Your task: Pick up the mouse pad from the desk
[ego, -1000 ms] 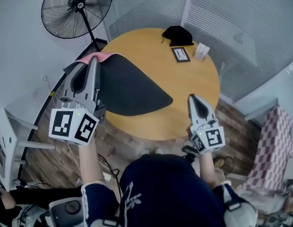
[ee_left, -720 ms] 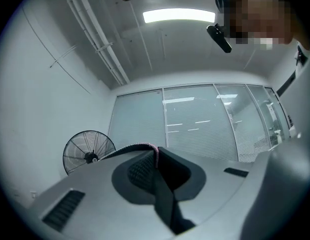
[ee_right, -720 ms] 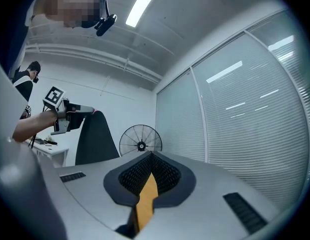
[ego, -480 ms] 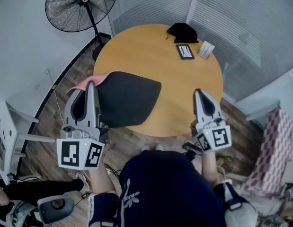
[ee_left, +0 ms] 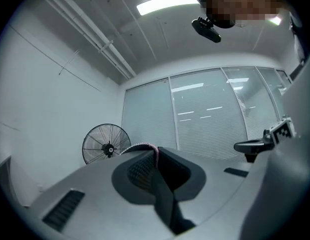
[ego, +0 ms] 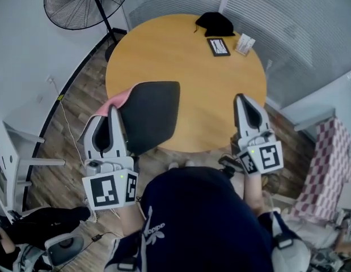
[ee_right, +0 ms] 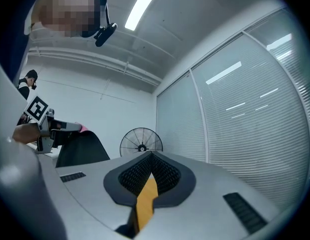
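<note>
The left claw (ego: 113, 111) is clamped on the mouse pad (ego: 151, 113). In the left gripper view its jaws are pressed onto the pad's edge, and a thin pink strip of the underside curls over the top of them. From the head view the pad shows its black top face. The pink underside peeks out along the left side, next to the claw. The pad sits over the near-left edge of the desk (ego: 192, 89), partly above the wood and partly beyond the rim over the plank floor (ego: 79, 103). In the right gripper view it hangs from the left claw as a dark sheet. Whether its far end touches the desk cannot be told.

The right claw (ego: 241, 98) is at the near-right edge of the desk, well apart from the pad. Its jaws are drawn together to a narrow slit with nothing between them, and only the desk's yellow wood shows through the gap.

At the far edge of the desk lie a black cloth item (ego: 215, 22), a small dark flat rectangle (ego: 219, 46) just in front of it, and a white packet (ego: 244, 44) beside that. A standing fan (ego: 87, 1) is on the floor beyond the far-left edge.
</note>
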`<state>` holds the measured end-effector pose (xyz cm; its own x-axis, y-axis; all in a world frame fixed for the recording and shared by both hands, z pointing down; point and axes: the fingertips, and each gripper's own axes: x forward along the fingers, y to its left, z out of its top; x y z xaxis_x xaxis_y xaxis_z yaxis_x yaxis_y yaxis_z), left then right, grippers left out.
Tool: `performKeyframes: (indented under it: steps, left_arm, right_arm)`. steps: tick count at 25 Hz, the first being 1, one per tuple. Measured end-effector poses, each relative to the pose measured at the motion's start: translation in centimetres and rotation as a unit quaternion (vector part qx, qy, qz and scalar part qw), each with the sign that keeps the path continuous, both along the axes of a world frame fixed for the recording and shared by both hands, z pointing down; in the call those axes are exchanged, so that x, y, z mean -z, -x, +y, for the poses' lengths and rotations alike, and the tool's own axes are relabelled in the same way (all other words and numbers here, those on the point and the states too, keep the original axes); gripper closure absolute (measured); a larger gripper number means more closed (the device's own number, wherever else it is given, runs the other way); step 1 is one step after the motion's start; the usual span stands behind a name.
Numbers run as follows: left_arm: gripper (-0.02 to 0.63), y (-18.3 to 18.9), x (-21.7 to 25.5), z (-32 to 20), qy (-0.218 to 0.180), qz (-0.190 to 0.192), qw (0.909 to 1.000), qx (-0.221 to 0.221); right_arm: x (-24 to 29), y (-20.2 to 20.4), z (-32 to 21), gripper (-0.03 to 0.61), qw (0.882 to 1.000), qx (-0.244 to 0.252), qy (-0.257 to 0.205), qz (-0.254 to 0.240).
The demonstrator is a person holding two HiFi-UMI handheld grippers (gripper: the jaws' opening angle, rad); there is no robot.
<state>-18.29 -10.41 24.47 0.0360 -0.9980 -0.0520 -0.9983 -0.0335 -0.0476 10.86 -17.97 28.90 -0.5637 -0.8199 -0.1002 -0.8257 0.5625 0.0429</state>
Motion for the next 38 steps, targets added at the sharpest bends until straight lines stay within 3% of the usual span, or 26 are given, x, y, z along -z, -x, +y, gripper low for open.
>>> performKeyframes:
  steps: [11,22,38]
  left_arm:
    - [0.595,-1.2,-4.4,-1.2,0.027,-0.048,0.9982,0.021]
    - [0.595,-2.2,-7.3,-2.6,0.051,-0.044,0.9977,0.003]
    - [0.595,-3.0,-7.3,-3.2,0.054,-0.031,0.9981,-0.004]
  right_arm:
    - [-1.3,-0.8,0.1,0.575,1.000,-0.011,0.016,0.023]
    - [-2.4,-0.3,-0.3,0.575,0.999,-0.011,0.032,0.040]
    - [-3.5,-0.9,-0.7,0.575,0.998,-0.013,0.049,0.047]
